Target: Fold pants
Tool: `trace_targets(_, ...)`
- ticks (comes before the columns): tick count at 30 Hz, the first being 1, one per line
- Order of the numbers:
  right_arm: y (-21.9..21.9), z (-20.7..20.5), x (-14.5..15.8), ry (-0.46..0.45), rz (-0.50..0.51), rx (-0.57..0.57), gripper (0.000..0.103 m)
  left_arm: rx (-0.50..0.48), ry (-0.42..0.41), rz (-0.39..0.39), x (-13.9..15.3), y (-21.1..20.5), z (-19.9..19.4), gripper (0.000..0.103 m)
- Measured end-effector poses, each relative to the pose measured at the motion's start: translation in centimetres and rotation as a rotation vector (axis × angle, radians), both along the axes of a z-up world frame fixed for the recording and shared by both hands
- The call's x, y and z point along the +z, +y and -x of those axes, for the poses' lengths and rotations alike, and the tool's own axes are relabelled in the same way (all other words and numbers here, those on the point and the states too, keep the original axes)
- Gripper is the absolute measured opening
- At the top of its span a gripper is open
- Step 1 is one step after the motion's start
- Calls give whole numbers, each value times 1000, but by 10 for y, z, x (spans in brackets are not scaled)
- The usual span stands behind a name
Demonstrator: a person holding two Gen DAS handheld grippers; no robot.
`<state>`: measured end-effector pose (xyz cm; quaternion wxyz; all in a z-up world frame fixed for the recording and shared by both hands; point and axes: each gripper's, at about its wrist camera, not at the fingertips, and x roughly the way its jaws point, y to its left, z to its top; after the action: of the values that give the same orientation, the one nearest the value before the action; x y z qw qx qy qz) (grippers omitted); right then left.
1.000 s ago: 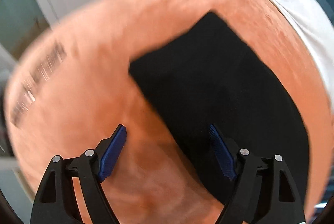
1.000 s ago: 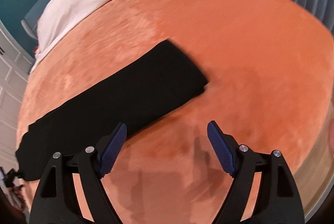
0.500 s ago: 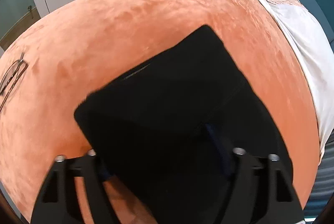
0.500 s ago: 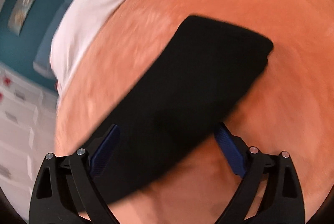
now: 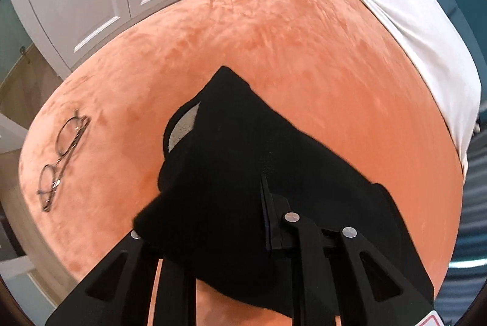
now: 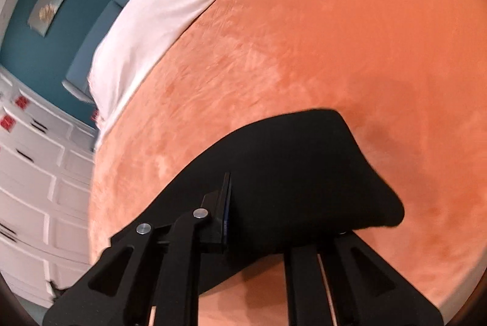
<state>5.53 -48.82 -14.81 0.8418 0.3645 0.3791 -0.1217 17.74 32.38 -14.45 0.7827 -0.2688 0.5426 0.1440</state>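
Claws are both pinching the black pants (image 5: 243, 161): your left claw (image 5: 261, 222) and right claw (image 6: 231, 213) have just been squeezing closed on them over the orange bed (image 5: 304, 46).

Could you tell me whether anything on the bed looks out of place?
Yes: a pair of glasses lies loose on the orange blanket, to the left of the pants, where folding could sweep or crush them. Nothing else stands out.
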Motion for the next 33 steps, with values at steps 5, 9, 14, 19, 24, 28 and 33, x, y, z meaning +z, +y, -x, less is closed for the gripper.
trace_targets(5,-28,22,-47,156,54,-22,11,-18,132,-20,-46,-4,15,17)
trace_targets(9,-36,37,-87,128,-80,-46,21,-12,166,-111,-67,-16,27,29)
trace_targets(14,-47,49,-79,87,-97,-44,33,-42,158,-344,-24,-42,46,36)
trace_targets(19,-43,76,-44,93,85,-163,36,-21,68,-591,28,-71,65,46)
trace_targets(24,41,30,13,14,381,147,58,-233,-62,-544,39,-140,34,77)
trace_targets(28,160,-36,14,-70,272,561,59,-294,3,-568,-5,-171,1,76)
trace_targets(33,308,-116,-9,-69,73,922,57,-210,90,-504,-46,-146,-4,75)
